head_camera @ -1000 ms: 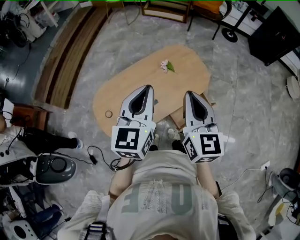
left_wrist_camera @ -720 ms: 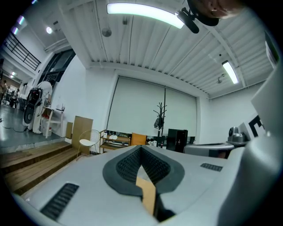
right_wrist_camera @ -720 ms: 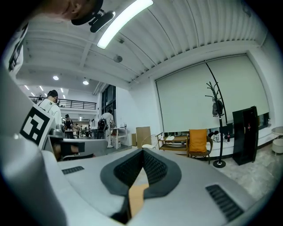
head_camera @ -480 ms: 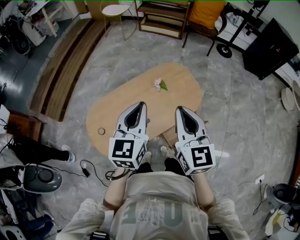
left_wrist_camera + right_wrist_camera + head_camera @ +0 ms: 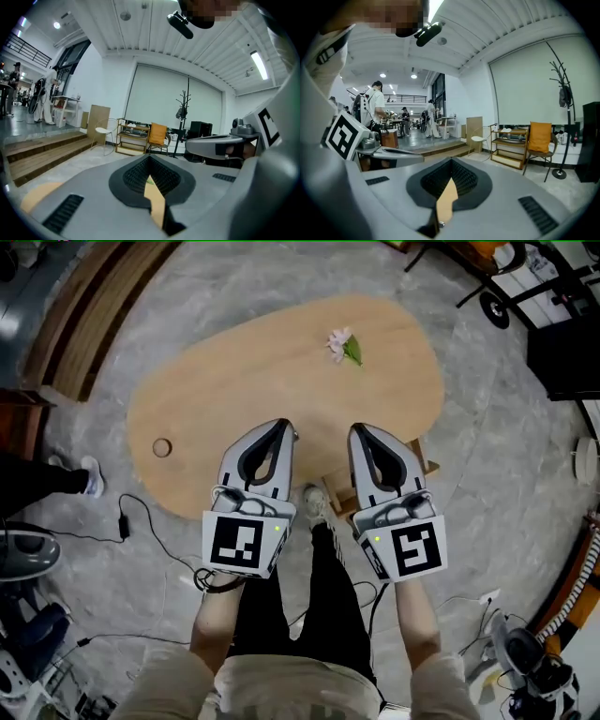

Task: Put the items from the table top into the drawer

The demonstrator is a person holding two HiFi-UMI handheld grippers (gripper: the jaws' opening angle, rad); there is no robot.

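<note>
Flower (image 5: 343,345) lies beyond closed fingers (image 5: 281,433) (well apart).

flower (image 5: 343,345): small pink bloom with green leaf, lying flat on the far right part of the table top (image 5: 244,381).
ring (image 5: 162,447): small, round, wood-toned, flat near the left end, well apart from the flower.
drawer (image 5: 341,493): light wood, jutting below the near edge, mostly hidden.
</note>
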